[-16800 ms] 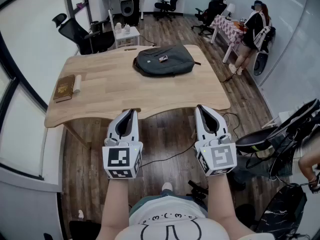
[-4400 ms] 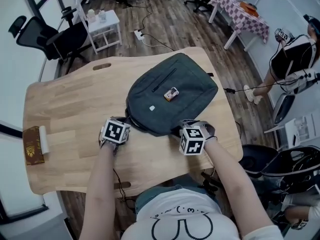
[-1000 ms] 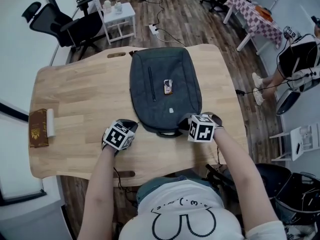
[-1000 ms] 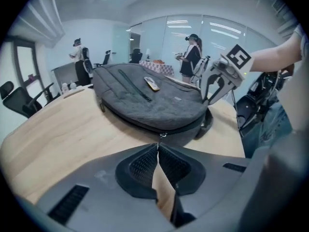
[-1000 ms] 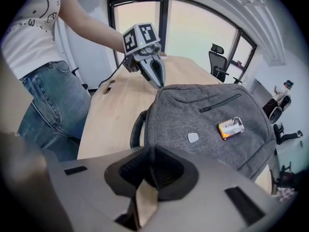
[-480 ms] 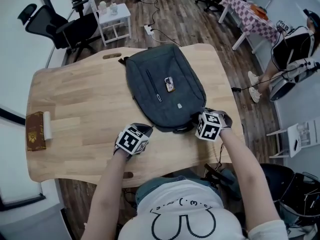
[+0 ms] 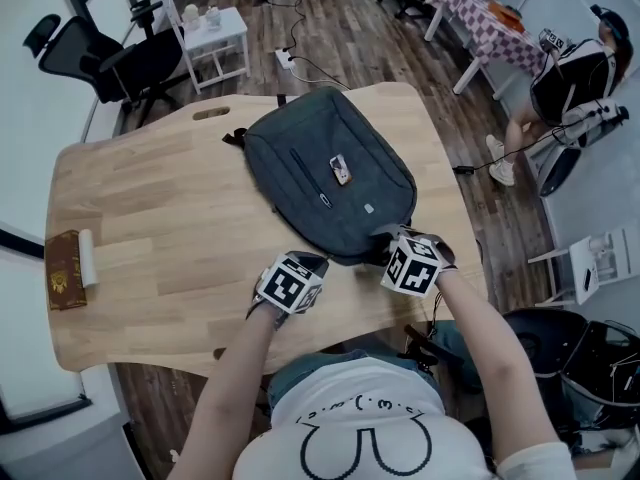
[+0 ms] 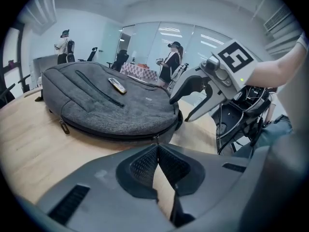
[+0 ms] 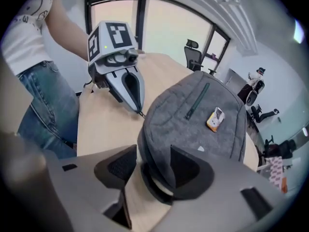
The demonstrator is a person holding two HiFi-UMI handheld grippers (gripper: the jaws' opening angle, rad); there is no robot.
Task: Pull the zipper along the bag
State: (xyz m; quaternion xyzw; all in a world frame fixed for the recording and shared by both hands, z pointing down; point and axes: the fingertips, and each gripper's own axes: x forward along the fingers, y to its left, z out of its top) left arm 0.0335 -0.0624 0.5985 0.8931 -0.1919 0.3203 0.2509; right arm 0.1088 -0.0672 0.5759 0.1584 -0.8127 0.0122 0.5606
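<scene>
A grey backpack (image 7: 330,183) lies flat on the wooden table (image 7: 150,218), a small orange-and-white tag (image 7: 341,170) on its top. At the bag's near edge my left gripper (image 7: 312,260) is shut, pinching the metal zipper pull (image 8: 156,138) at its very tips (image 8: 157,146). The right gripper view shows that pull (image 9: 141,114) right at the bag's seam. My right gripper (image 7: 385,238) stands at the near right corner. Its jaws have just been opening and now straddle the bag's (image 9: 203,115) corner and carry handle (image 9: 153,167), the left pad apart from the fabric.
A brown book (image 7: 62,270) and a white roll (image 7: 87,258) lie at the table's left edge. The near table edge runs just below both grippers. Beyond the table are office chairs, a white side table (image 7: 213,30) and a person (image 7: 570,68).
The left gripper has slid right along the bag's near edge, still shut. The right gripper's jaws have spread wide. The bag has turned, its far end swinging left.
</scene>
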